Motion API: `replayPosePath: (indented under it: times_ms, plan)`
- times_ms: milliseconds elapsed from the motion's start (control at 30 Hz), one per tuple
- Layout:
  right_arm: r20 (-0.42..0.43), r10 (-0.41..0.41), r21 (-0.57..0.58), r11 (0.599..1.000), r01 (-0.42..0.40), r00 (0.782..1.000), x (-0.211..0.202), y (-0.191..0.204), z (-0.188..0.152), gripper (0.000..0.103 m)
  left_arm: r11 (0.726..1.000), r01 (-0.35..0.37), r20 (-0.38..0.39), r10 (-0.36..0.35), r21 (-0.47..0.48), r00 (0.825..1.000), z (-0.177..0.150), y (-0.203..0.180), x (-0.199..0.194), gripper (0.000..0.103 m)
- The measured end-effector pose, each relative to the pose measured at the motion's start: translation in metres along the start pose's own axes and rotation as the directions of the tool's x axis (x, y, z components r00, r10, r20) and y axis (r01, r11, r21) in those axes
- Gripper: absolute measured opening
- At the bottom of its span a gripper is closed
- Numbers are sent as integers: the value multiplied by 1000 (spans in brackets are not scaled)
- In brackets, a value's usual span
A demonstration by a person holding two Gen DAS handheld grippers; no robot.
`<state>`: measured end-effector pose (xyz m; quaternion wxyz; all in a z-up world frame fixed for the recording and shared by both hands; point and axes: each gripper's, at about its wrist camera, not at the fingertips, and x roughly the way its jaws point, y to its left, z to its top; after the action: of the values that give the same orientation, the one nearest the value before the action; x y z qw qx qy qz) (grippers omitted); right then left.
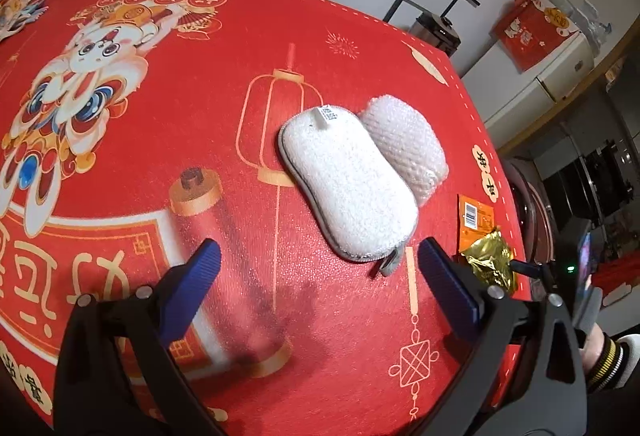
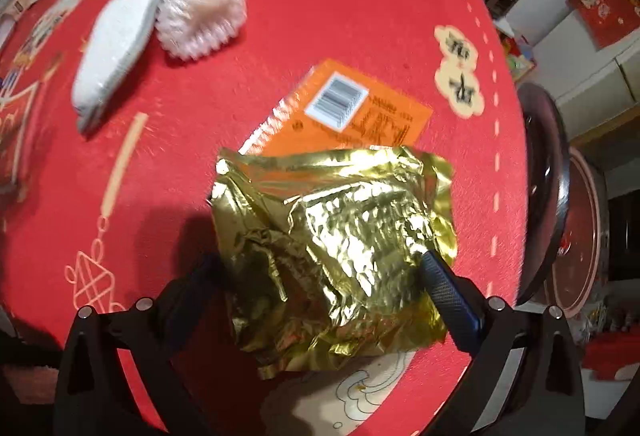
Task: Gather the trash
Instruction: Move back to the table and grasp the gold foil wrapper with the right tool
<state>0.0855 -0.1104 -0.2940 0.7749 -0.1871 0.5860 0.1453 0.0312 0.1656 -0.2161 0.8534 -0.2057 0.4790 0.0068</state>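
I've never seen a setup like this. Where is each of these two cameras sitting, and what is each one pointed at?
Left wrist view: rides the left gripper, looking forward and down at the white sponge pad; its open blue fingers and a cuffed wrist show.
Right wrist view: rides the right gripper, close over the gold foil wrapper between its fingers.
Shared: red tablecloth, pad, bubble-wrap roll, orange packet, foil wrapper.

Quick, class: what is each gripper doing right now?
Left gripper: open, holding nothing.
Right gripper: jaws wide apart around the crumpled gold foil wrapper; not closed on it.
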Motion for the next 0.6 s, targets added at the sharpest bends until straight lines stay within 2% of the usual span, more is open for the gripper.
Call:
replayPosePath:
  times_ms: [100, 267, 467, 533, 600]
  plan:
    - [8, 4, 16, 1000, -4, 1000, -1, -1, -2, 97, 1000, 15, -1, -15, 2, 1000, 3, 0, 2, 97]
    - [21, 33, 31, 999, -33, 999, -10, -12, -4, 87, 999, 42, -12, -42, 14, 999, 6, -8, 10, 97]
    - [110, 117, 66, 990, -124, 987, -41, -31, 5, 60, 997, 73, -45, -72, 18, 996, 4, -22, 25, 97]
    - [150, 141, 73, 985, -153, 979, -53, -36, 6, 47, 997, 77, -55, -76, 21, 996, 4, -26, 30, 97]
    - [176, 157, 85, 981, -174, 972, -61, -39, 5, 47, 997, 75, -62, -73, 28, 995, 5, -31, 34, 97]
